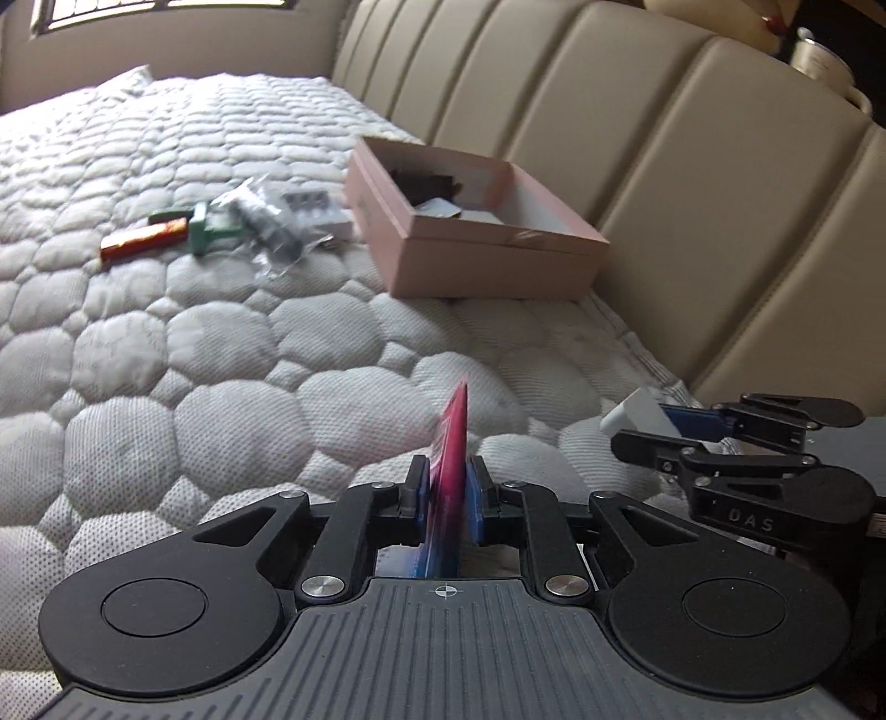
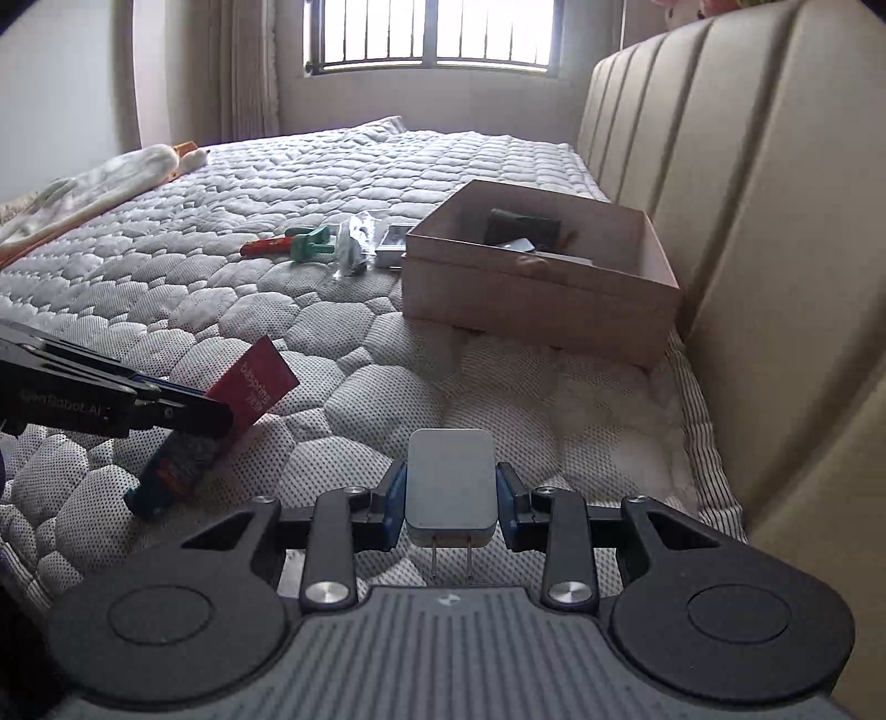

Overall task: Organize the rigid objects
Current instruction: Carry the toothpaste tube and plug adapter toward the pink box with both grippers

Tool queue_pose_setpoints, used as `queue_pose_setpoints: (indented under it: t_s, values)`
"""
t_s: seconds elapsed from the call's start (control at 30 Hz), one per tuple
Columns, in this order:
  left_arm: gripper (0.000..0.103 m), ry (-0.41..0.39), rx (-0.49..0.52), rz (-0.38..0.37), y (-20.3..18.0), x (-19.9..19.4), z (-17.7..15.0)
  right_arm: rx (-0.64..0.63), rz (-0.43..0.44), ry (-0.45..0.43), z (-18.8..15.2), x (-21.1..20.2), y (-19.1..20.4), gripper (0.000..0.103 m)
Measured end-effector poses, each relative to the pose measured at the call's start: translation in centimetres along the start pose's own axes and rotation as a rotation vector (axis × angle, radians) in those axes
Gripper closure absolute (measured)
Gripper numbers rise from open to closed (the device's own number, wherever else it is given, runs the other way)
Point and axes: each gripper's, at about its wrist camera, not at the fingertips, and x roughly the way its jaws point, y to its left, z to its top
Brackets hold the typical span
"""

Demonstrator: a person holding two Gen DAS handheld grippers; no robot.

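Observation:
My left gripper (image 1: 447, 493) is shut on a thin red and blue card (image 1: 451, 459), held edge-on above the mattress; in the right wrist view the same card (image 2: 252, 382) shows its red face. My right gripper (image 2: 449, 493) is shut on a white plug charger (image 2: 449, 482), prongs toward the camera; from the left wrist view that charger (image 1: 637, 418) sits at the right. A pink cardboard box (image 1: 554, 260) lies open by the headboard with dark items inside, ahead of both grippers. Loose on the mattress to its left are a red stick (image 1: 144, 243), a green piece (image 1: 202, 230) and a clear bag (image 1: 271, 221).
The quilted white mattress (image 2: 343, 332) fills the scene. A padded beige headboard (image 2: 747, 221) runs along the right. White bedding (image 2: 99, 188) is bunched at the far left edge. A small white tray (image 2: 393, 241) lies beside the box (image 2: 531, 304). A barred window (image 2: 432, 33) is at the back.

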Motion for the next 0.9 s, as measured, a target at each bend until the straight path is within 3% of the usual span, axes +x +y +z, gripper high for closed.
queue_pose_setpoints:
  t_s: [0.2,0.37,0.47,0.57,0.6,0.7,0.9]
  values:
    - [0.092,-0.012,0.042,0.010,-1.4,-0.4,0.7,0.022,0.014,-0.009,-0.9,-0.9,-1.2,0.071]
    - [0.089,0.055,0.073,0.038,-1.7,0.9,-0.3,0.019,-0.008,-0.012,-1.8,-1.0,-1.5,0.071]
    - [0.088,0.077,0.149,0.090,-2.6,1.4,-1.3,0.008,-0.024,-0.010,-2.6,-0.8,-1.5,0.071]
    - [0.075,0.080,0.196,0.113,-3.2,1.9,-1.8,0.010,-0.026,0.007,-3.4,-0.1,-1.6,0.070]
    - [0.069,0.091,0.198,0.120,-3.3,2.1,-1.9,0.018,-0.023,0.011,-3.6,0.0,-1.7,0.068]
    - [0.067,0.133,0.185,0.123,-3.3,3.3,-2.1,0.021,-0.018,0.015,-4.0,0.4,-1.7,0.064]
    - [0.064,0.109,0.094,0.085,-2.2,3.6,-2.0,0.009,-0.018,0.008,-4.4,0.3,-1.7,0.063]
